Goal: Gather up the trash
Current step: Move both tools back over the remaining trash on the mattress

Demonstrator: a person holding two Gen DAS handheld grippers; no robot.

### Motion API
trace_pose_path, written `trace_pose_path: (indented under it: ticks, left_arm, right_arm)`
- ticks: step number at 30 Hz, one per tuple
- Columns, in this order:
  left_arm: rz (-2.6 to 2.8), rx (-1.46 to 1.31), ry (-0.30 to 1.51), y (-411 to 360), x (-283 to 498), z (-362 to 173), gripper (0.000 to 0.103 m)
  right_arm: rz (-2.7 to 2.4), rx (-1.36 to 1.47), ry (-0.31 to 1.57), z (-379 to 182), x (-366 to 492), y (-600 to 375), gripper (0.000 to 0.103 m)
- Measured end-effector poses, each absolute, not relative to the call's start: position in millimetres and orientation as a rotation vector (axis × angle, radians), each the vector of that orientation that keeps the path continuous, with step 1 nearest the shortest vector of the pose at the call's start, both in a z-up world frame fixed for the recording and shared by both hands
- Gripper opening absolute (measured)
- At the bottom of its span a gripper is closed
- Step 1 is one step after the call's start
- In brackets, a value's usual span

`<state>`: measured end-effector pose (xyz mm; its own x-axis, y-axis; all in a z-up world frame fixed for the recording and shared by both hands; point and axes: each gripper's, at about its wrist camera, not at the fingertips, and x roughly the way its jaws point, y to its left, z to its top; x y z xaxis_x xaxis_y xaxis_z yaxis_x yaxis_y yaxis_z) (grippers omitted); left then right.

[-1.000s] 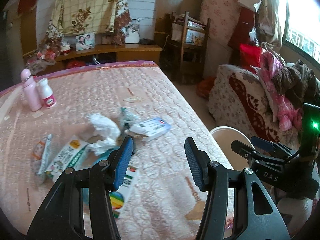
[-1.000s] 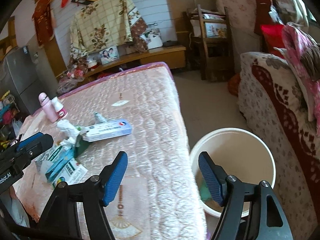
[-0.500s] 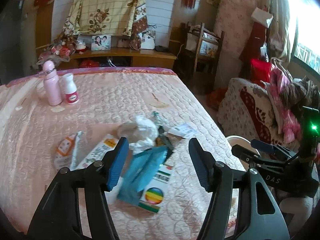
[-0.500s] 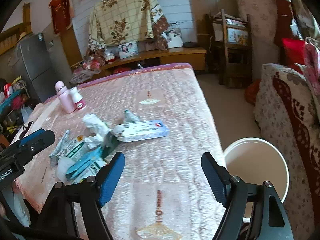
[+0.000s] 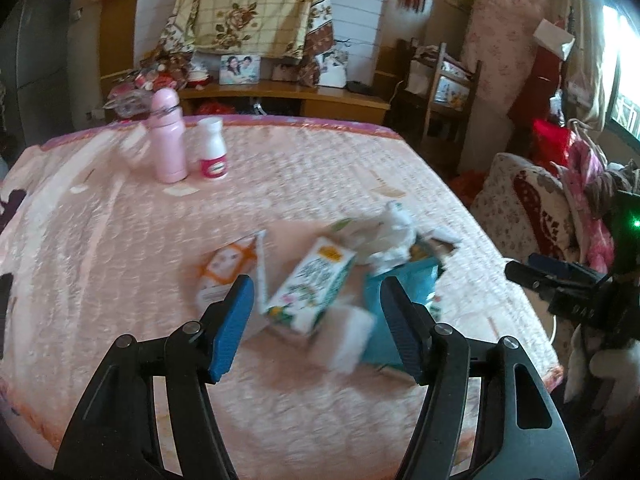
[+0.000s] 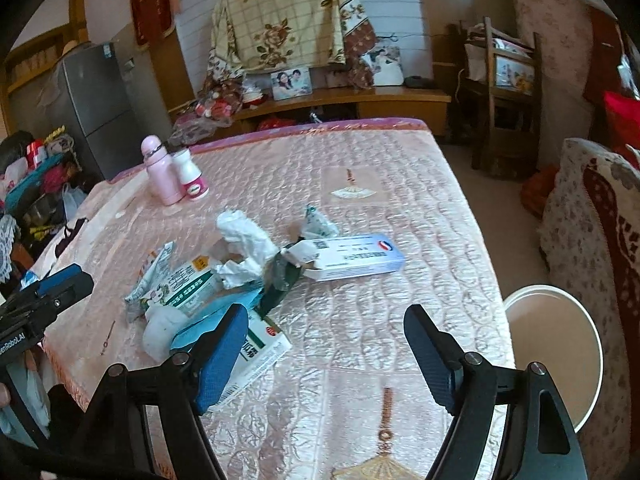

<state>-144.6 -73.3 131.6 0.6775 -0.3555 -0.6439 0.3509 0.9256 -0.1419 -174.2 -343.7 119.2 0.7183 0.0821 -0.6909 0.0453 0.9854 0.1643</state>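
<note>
— Item one: where does the trash lie relative to your grippers?
— Your left gripper [image 5: 316,324] hangs spread wide, empty, above the green-and-white flattened carton [image 5: 312,290] on the pink quilted bedspread [image 5: 280,184]; a crumpled white tissue [image 5: 390,236] and a teal torn wrapper [image 5: 394,300] lie just beside it. Your right gripper [image 6: 326,354] is likewise released, holding nothing, its left finger over a white-and-green medicine box [image 6: 260,354].
— Readable writing?
— A long white-and-blue box [image 6: 356,256] bears a red oval logo; the text is too small to read.
— Containers?
— A round white bucket [image 6: 560,344] stands on the floor beside the bed, interior blurred. A pink bottle [image 6: 158,172] and a small white bottle [image 6: 192,180] stand upright, touching.
</note>
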Motion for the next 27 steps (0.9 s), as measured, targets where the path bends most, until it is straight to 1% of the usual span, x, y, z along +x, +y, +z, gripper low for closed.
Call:
trace_pose_path:
  ticks: [13,27]
  left_arm:
    - [-0.347,-0.054,0.78,-28,-131,109,0.064]
    - [-0.377,-0.066,0.804,-38,-112,105,0.064]
  right_arm:
    - [0.089,0.149,0.803,110,-151,-310,0.078]
    - [0.161,0.114,0.82,105,-127,-283,0.078]
